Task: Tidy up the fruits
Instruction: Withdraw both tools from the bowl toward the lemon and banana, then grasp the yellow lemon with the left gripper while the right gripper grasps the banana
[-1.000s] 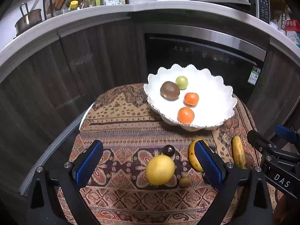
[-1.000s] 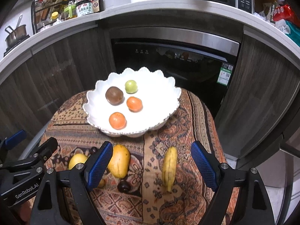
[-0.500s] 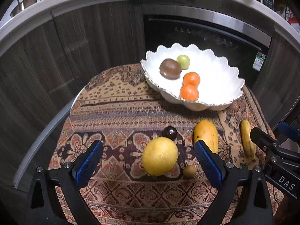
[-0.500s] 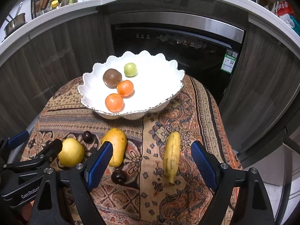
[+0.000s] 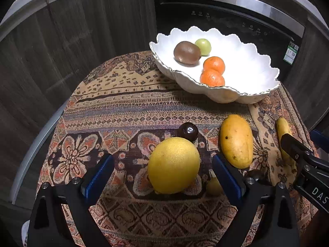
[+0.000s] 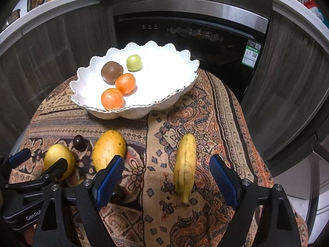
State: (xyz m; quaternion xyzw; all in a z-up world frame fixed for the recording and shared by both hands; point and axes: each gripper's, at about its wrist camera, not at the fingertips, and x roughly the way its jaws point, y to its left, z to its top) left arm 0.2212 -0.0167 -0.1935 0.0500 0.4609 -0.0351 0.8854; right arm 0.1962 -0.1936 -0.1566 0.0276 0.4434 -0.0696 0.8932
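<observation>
Spreading wide, my left gripper (image 5: 162, 177) brackets the yellow citrus (image 5: 173, 165), touching neither pad; my right gripper (image 6: 166, 177) gapes likewise around the banana (image 6: 185, 165); the mango (image 6: 108, 150) lies just beyond its left finger; the white bowl (image 6: 181, 90) sits farther ahead.

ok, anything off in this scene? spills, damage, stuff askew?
Nothing spilled or broken. The white bowl sits upright, holding four fruits. The mango has a few dark skin spots, and the banana shows brown streaks: ripeness marks, not damage. The remaining fruit just lies loose on the patterned cloth.
</observation>
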